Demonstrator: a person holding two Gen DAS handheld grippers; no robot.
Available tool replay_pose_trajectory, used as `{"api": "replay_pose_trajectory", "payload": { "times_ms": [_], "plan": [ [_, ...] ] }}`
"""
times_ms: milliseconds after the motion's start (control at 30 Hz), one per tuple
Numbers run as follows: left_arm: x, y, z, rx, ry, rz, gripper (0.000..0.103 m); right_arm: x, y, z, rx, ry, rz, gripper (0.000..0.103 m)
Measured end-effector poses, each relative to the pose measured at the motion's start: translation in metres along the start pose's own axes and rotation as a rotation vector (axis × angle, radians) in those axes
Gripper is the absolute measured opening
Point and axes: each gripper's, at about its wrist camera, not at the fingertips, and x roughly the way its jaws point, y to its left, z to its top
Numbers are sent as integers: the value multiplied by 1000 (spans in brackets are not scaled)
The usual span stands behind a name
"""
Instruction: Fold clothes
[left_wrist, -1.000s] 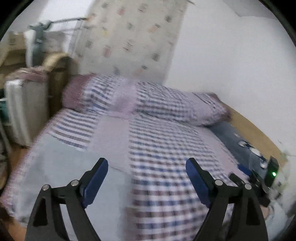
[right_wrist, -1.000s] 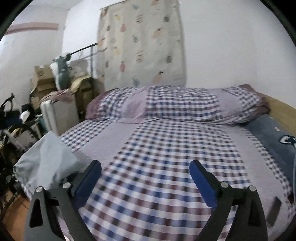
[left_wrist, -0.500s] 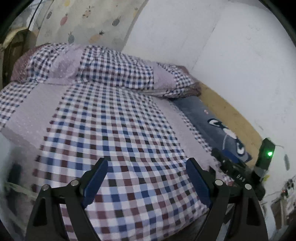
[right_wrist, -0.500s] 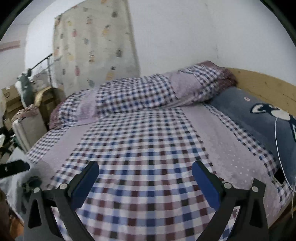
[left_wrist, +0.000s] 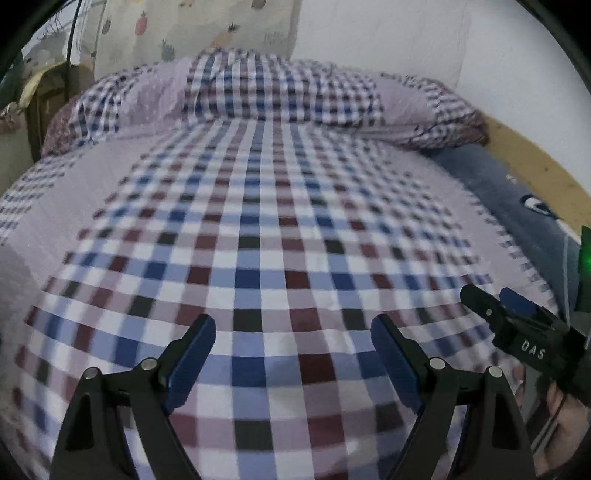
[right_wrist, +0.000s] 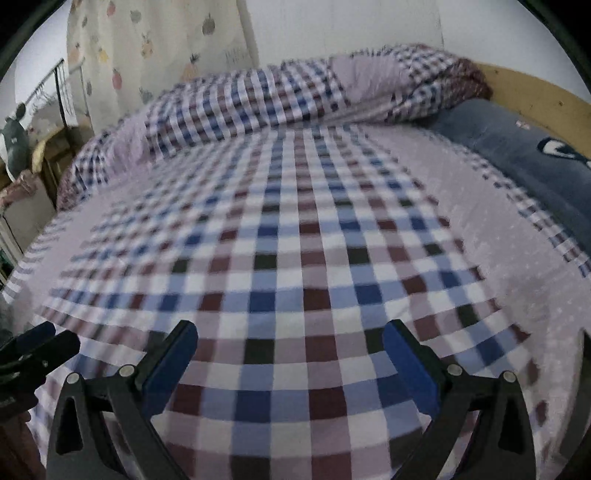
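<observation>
Covering the mattress: checked sheet (left_wrist: 258, 240) in blue, maroon and white with plain lilac side bands; it fills most of both wrist views.
Wall: white wall (left_wrist: 388, 44) behind the head of the bed.
Curtain: pale fruit-print curtain (right_wrist: 155, 48) hanging at the head end, to the left.
Rolled bedding: checked duvet roll (left_wrist: 280, 85) lying across the head of the sheet, touching it.
Blanket: dark blue blanket (right_wrist: 517, 147) with a cartoon print, along the sheet's right edge, against the wooden bed board (right_wrist: 546, 99).
Clothes: no garment is clear on the sheet; a blurred grey patch (left_wrist: 11, 280) at the left edge of the left wrist view may be cloth, cannot tell.
Left gripper (left_wrist: 293, 354): jaws spread wide, nothing between the blue pads, tilted down above the near end of the sheet.
Right gripper (right_wrist: 290, 354): jaws likewise spread wide and empty, above the same end, just to the right of the left one.
Hand (left_wrist: 565, 417): partly visible under the right gripper's body, lower right.
Toy: grey plush (right_wrist: 14, 140) on clutter far left.
</observation>
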Motion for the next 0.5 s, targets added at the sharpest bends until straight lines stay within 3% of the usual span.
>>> {"api": "replay_pose_trajectory", "payload": {
  "times_ms": [267,500],
  "plan": [
    [49,-11,-15,52,43,75,91,56,-15,-9,-9,151,-21,103],
    [60,-16,-16,52,46,125,102,62,-9,-17,-55,133,-72,103]
  ]
}}
